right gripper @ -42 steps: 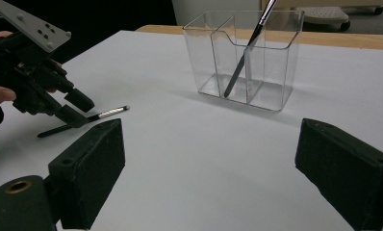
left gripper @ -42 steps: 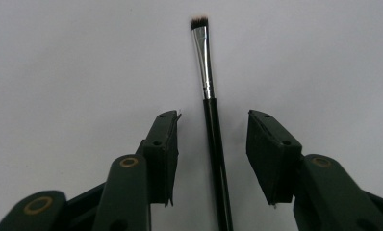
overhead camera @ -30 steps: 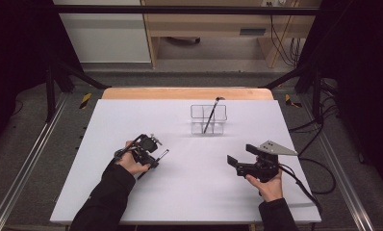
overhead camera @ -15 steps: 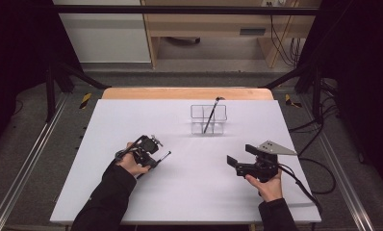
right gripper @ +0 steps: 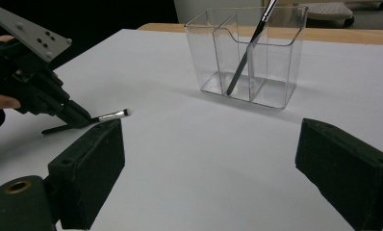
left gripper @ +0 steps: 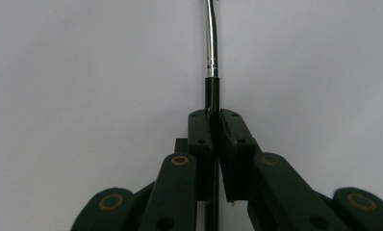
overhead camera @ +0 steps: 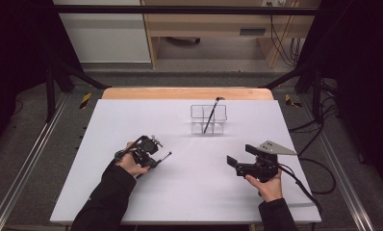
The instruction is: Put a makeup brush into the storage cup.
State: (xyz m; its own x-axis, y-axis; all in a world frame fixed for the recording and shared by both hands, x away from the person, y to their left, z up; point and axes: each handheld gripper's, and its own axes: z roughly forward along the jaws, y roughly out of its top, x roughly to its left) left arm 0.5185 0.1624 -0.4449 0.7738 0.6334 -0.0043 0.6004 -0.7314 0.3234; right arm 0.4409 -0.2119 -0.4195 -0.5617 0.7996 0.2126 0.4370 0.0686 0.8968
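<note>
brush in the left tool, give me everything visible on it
The brush is a thin makeup-type brush: black handle, shiny metal ferrule, small pale bristle tip seen in the right gripper view. The left tool is shut on the black handle, pads either side, with the ferrule end sticking out past the jaws. It lies low and near flat over the white table; whether it touches the surface I cannot tell. It is well apart from the clear organizer.

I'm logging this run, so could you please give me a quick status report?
Left gripper shut on makeup brush, low over table. Right gripper open, holding nothing. Second brush leaning in clear organizer. Path to organizer clear.
</note>
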